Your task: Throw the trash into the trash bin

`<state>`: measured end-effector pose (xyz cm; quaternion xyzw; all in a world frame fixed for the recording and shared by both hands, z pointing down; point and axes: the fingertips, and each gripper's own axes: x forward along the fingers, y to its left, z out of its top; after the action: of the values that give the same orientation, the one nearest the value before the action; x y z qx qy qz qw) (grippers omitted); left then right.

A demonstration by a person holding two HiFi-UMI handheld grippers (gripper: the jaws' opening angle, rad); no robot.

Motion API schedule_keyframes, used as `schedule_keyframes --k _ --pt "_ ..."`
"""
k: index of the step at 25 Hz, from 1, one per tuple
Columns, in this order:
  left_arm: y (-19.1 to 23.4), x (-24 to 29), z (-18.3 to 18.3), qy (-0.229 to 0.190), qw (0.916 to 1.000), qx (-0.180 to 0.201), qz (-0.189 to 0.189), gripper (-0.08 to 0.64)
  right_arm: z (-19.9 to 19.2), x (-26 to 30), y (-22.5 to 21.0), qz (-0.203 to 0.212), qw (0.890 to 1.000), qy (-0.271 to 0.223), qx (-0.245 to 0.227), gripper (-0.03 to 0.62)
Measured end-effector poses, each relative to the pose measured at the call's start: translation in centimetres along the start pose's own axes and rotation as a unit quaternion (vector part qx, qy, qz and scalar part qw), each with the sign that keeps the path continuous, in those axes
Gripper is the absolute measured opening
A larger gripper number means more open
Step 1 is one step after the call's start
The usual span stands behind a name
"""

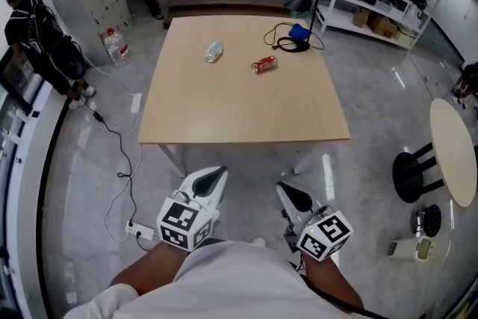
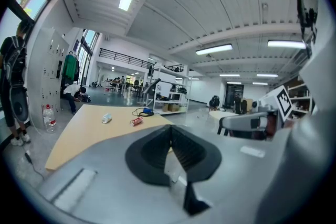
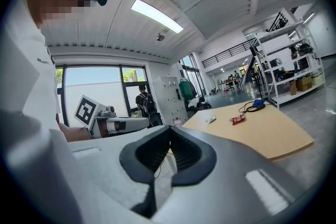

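The left gripper and the right gripper are held low and close to the person's body, side by side, short of the near edge of the tabletop. Each points roughly level toward the table. Both have their jaws pressed together, with nothing between them. The trash lies toward the tabletop's far edge: a red can and, apart to its left, what looks like a crushed clear bottle. A black cable sits near the far right corner.
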<state>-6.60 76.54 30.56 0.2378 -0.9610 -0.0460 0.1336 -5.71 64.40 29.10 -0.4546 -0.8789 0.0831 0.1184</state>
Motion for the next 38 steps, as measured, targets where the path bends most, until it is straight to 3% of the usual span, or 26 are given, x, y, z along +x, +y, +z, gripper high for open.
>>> schedule_keyframes --k 13,24,38 --pt "-4.3 1.3 -0.7 -0.005 0.9997 -0.011 0.020 0.006 -0.1 -4.1 -2.2 0.012 1.000 0.009 -0.020 0.003" --pt "-7.2 2.4 -1.7 -0.003 0.9981 -0.012 0.060 0.006 -0.9 -7.3 -5.1 0.037 0.999 0.011 -0.017 0.002" --pt "-7.9 2.8 -2.3 0.031 0.9979 -0.012 0.056 0.006 -1.9 -7.3 -5.6 0.050 0.999 0.017 0.010 0.003"
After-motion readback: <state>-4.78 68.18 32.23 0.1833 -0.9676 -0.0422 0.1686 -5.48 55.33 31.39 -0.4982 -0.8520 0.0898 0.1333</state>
